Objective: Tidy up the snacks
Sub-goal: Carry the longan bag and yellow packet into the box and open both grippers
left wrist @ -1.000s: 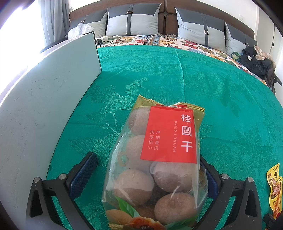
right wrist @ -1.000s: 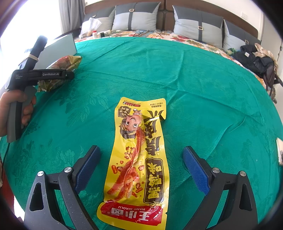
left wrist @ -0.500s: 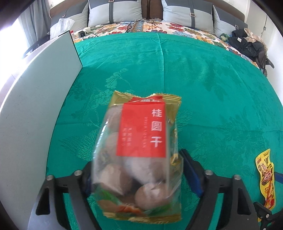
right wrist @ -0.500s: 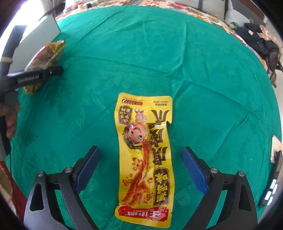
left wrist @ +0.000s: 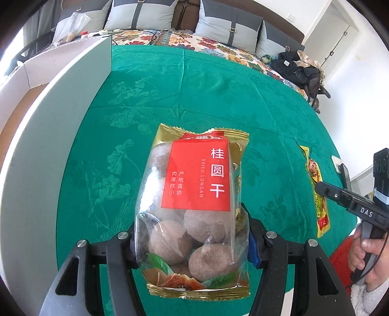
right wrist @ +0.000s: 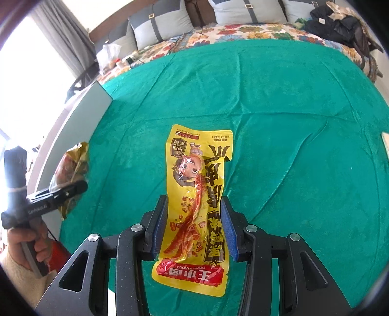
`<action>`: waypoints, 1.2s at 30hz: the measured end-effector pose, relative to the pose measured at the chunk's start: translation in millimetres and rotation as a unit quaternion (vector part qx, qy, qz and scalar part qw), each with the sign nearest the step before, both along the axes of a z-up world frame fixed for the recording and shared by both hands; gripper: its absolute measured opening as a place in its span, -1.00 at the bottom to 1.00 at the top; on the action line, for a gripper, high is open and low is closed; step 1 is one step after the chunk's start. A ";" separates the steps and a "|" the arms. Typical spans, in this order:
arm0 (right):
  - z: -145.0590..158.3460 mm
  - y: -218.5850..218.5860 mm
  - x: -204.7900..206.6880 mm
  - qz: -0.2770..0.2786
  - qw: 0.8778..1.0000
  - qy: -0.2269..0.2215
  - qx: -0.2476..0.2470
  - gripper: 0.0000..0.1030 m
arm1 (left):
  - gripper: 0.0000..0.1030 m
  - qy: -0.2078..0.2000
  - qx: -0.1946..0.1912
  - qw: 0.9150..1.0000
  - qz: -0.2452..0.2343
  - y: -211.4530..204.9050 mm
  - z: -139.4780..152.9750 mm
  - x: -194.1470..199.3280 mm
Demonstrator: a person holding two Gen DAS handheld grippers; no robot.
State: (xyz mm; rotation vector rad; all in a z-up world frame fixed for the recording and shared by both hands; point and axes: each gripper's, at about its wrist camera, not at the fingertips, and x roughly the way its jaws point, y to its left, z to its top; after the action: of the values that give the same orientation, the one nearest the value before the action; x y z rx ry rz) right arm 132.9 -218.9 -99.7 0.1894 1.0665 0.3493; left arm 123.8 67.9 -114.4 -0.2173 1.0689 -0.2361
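Note:
A clear bag of dried longan (left wrist: 194, 184) with a red label stands upright between the pads of my left gripper (left wrist: 192, 238). Its jaws are closing and press on the bag's lower half, which hangs above the green bedspread (left wrist: 194, 85). In the right wrist view this bag (right wrist: 70, 167) and the left gripper (right wrist: 73, 189) show at the left edge. A long yellow snack packet (right wrist: 197, 175) with a cartoon face sits between the blue pads of my right gripper (right wrist: 193, 226). These jaws are closing too and pinch the packet's sides. The packet (left wrist: 318, 194) is also visible in the left wrist view.
A white box wall (left wrist: 48, 145) runs along the bed's left side. Grey pillows (left wrist: 136, 14) and a floral sheet lie at the head, with a plastic bag (left wrist: 70, 26) beside them. Dark clothes (left wrist: 299, 70) are piled at the far right. A person's hand (left wrist: 364, 245) holds the right gripper.
Both grippers went from wide open to closed on their packets. The longan bag rose off the bedspread and swung clear of the white wall. The yellow packet is now pinched and lifted.

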 end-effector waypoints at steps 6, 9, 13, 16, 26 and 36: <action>-1.3 13.0 -11.0 0.005 1.000 -0.005 0.009 -0.14 | 0.19 -0.022 -0.016 1.000 0.008 11.2 28.7 -36.1; -2.0 22.0 -12.6 0.017 1.000 -0.002 0.010 -0.14 | 0.19 -0.025 -0.043 0.999 0.011 20.8 39.5 -44.8; 2.9 36.3 -15.3 0.032 0.999 -0.004 0.010 -0.13 | 0.19 -0.034 -0.096 0.994 0.031 47.0 59.2 -56.5; 13.0 49.6 -15.9 0.044 0.999 -0.011 0.011 -0.13 | 0.19 -0.065 -0.107 0.991 0.056 78.6 84.7 -67.0; 99.0 166.4 -9.1 0.158 0.983 -0.075 0.058 -0.13 | 0.20 -0.116 -0.017 0.974 0.192 241.9 123.9 -79.7; 132.2 361.9 4.2 0.297 0.948 -0.093 0.068 -0.10 | 0.21 -0.051 0.033 0.966 0.250 316.6 65.0 -65.8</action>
State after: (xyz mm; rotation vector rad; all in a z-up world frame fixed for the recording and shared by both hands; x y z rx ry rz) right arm 137.2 143.0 32.4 -0.0492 0.8952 0.9686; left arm 58.0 384.5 -49.4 -0.4018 0.8857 0.2401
